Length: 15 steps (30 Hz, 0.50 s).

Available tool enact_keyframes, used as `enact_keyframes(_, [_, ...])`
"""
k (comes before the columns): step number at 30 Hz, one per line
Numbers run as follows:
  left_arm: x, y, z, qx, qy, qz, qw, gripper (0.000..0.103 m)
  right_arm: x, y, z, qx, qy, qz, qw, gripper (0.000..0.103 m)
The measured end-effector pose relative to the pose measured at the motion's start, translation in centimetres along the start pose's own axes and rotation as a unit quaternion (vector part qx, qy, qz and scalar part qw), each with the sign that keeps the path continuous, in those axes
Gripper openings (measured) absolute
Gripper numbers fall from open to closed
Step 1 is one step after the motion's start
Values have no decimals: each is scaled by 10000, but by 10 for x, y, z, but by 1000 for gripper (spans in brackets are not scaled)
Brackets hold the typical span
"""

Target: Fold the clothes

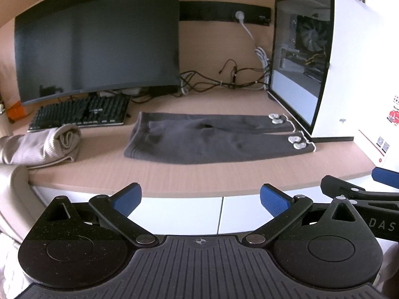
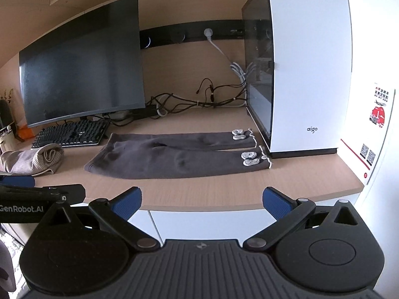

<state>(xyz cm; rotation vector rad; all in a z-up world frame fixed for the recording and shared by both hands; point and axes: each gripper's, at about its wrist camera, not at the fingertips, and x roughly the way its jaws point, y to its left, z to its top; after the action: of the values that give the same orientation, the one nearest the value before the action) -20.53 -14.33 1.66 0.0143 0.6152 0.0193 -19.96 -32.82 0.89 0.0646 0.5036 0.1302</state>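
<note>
Both grippers idle off the front edge of the desk [image 1: 199, 177], nothing held. Left gripper [image 1: 200, 200]: jaws wide apart, blue pads [image 1: 126, 201] empty, hovering short of the desk edge. Right gripper [image 2: 202, 203]: same, jaws spread, nothing between them; its pad also shows at 3 o'clock in the left wrist view, just beside the left unit. Task item: dark grey trousers [image 1: 212, 139] lying flat on the desk, unfolded, both legs side by side running left to right, waistband at the left end, cuffs at the right end with pale bow trims [image 1: 296, 142] and white drawstrings. From the left gripper they sit at about 12 o'clock, well apart from the pads; from the right gripper about 11 o'clock [image 2: 174, 157]. Cuffs end just beside the base of the white PC case [image 1: 349, 57], which stands at 2 o'clock; touching or not, cannot tell. A second garment, a beige ribbed bundle [image 1: 45, 147], lies rumpled at 10 o'clock near the desk's left front, apart from the trousers. Behind it a black keyboard [image 1: 82, 113], and a dark monitor [image 1: 97, 37] at 11 o'clock. Tangle of cables [image 1: 224, 79] along the back wall between monitor and case.
</note>
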Motion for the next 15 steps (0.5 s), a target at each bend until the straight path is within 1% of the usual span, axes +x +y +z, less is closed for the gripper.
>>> enact_keyframes(6, [-3, -6, -1, 90, -27, -42, 9999, 103, -5, -5, -2, 90, 13, -35, 10000, 103])
enact_keyframes(15, [-3, -4, -3, 34, 47, -46, 10000, 103, -4, -6, -5, 86, 123, 19, 9999, 103])
